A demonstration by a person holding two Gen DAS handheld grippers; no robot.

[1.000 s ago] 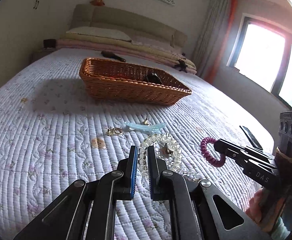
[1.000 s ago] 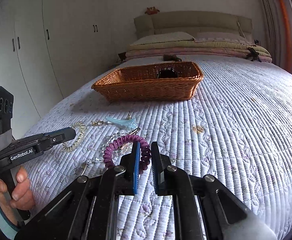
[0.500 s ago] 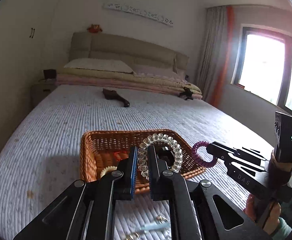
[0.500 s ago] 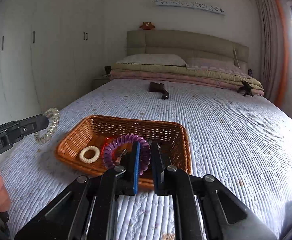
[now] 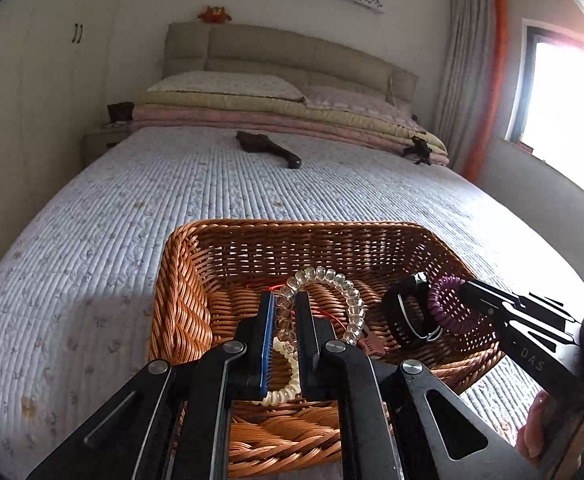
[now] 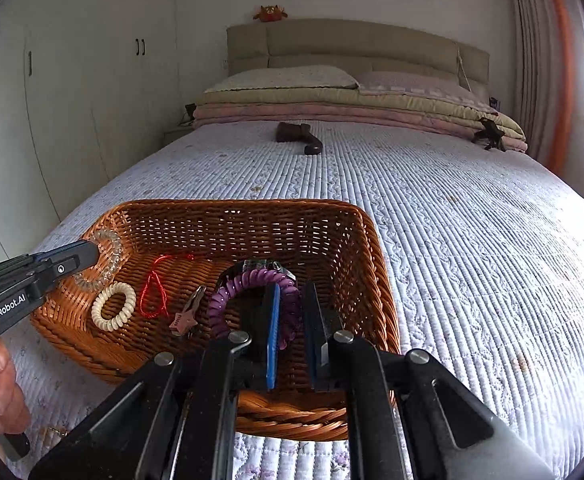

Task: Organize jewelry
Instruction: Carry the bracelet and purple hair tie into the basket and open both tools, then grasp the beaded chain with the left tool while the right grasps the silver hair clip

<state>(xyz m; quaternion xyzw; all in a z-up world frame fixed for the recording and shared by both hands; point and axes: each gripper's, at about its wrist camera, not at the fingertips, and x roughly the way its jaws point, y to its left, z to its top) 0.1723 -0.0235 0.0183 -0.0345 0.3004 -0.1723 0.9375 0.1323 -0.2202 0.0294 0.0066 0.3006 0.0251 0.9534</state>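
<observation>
Left gripper (image 5: pixel 284 312) fingers clamped on clear spiral hair tie (image 5: pixel 331 284); right gripper (image 6: pixel 292 304) fingers clamped on purple spiral hair tie (image 6: pixel 252 284). Wicker basket (image 6: pixel 371 248) below both fingertips, bed quilt (image 6: pixel 471 240) beyond. Cream spiral tie (image 6: pixel 114 306), red cord (image 6: pixel 154 292), small clip (image 6: pixel 186 316) inside basket, left of right fingers. Ties likely light, springy, soft: pinch across coil.

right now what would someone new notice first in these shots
A wicker basket sits on the quilted bed, and both grippers hang over it with spiral hair ties. The left gripper pinches a clear tie; the right gripper pinches a purple tie. In the basket lie a cream tie, a red cord and a small clip.
</observation>
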